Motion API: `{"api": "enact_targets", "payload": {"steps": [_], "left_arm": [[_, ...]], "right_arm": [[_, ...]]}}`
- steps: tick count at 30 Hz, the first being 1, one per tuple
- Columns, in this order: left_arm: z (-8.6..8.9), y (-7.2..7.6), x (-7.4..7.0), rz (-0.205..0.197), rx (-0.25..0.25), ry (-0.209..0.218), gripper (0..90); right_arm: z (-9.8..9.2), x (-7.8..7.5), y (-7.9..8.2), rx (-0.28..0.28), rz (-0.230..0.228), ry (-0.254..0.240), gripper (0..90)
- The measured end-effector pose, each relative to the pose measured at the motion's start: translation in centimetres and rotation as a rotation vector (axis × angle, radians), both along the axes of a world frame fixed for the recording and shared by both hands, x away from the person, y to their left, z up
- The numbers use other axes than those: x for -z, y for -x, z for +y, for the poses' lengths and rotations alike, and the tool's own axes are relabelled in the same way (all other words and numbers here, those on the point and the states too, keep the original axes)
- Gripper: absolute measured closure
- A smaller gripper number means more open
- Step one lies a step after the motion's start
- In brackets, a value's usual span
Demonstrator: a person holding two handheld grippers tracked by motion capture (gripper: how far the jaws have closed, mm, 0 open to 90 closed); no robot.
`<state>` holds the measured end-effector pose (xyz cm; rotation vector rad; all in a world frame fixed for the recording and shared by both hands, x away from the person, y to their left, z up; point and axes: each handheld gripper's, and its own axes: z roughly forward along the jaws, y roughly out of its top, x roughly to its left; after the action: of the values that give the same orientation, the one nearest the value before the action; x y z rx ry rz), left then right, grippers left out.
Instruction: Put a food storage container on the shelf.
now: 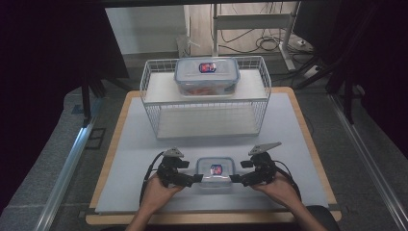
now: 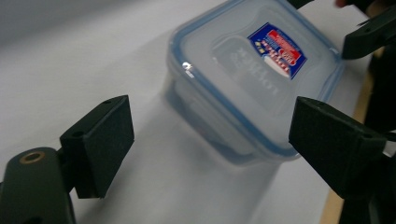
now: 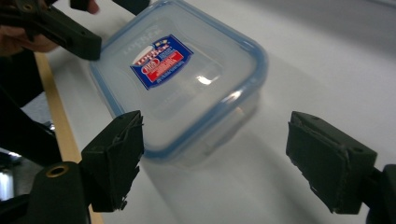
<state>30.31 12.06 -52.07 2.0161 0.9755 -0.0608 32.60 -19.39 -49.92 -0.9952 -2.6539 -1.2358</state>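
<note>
while the small container (image 1: 215, 172) sits at bottom centre of the high view, the left gripper (image 1: 198, 178) and right gripper (image 1: 234, 178) flank it, jaws wide, gripping nothing.

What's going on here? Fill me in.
A person at a table has a left hand-held gripper and a right hand-held gripper at either side of a small lidded plastic box. Both stand open, not gripping it. A bigger lidded box sits on a white wire rack behind.
</note>
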Motion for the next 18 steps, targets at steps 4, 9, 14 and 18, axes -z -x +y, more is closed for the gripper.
{"api": "enact_targets", "payload": {"steps": [4,9,14,18], "left_arm": [[-0.6,-0.6,0.3,0.047,0.031,0.035,14.5],[-1.3,-0.9,0.7,0.099,0.059,0.071,15.4],[-1.1,-0.6,0.5,0.108,0.059,0.072,21.4],[-0.6,-0.3,0.3,0.109,0.046,0.087,29.1]], "right_arm": [[0.4,0.4,-0.6,-0.004,0.065,-0.024,18.1],[0.4,1.1,-1.1,-0.004,0.133,-0.046,19.0],[0.7,1.5,-1.2,-0.023,0.206,-0.083,23.7],[0.3,1.1,-1.0,-0.014,0.188,-0.086,33.2]]}}
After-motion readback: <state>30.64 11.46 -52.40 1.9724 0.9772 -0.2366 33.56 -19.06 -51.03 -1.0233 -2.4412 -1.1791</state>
